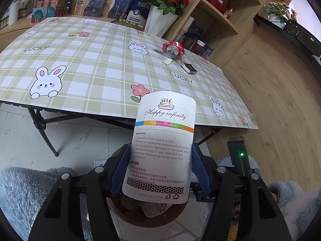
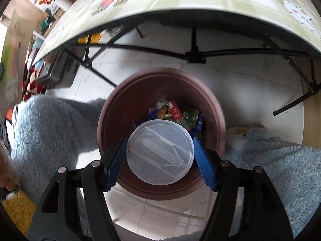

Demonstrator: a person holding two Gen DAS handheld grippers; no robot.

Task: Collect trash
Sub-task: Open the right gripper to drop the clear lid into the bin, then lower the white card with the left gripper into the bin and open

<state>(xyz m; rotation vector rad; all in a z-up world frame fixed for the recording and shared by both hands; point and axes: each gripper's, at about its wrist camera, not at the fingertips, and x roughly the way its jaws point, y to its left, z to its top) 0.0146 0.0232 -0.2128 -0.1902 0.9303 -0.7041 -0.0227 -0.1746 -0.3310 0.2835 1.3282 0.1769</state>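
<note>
The round, clear plastic lid (image 2: 160, 153), with a moulded utensil shape showing through it, sits clamped by its rim between the blue pads of the right gripper (image 2: 160, 156), one pad at its nine o'clock edge and the other at three o'clock; it is held face-on and directly over the mouth of the round brown plastic waste bin (image 2: 112, 108), presumably so that it will fall inside once let go. Beyond the lid's twelve o'clock edge, crumpled colourful snack wrappers (image 2: 176, 113) already lie at the bottom of the bin. The left gripper (image 1: 159, 166) is clenched on a white printed card (image 1: 163, 140) from candle packaging, carrying a cake drawing and warning text, with the pads pressing its two long edges and bowing it slightly; the card stands upright above the same brown bin, whose rim shows under it at six o'clock in the left wrist view, so it looks queued for the same drop. Farther out, on the green-checked tablecloth with rabbits (image 1: 90, 64), a crushed red drink can (image 1: 173, 48) lies toward one o'clock, with a small black-and-white object (image 1: 189, 68) and a pale scrap (image 1: 167, 61) near it, likely still to be collected. Fluffy blue-grey sleeves (image 2: 56, 128) flank both grippers, and the folding table's black legs (image 2: 195, 54) stand on the pale tile floor
</note>
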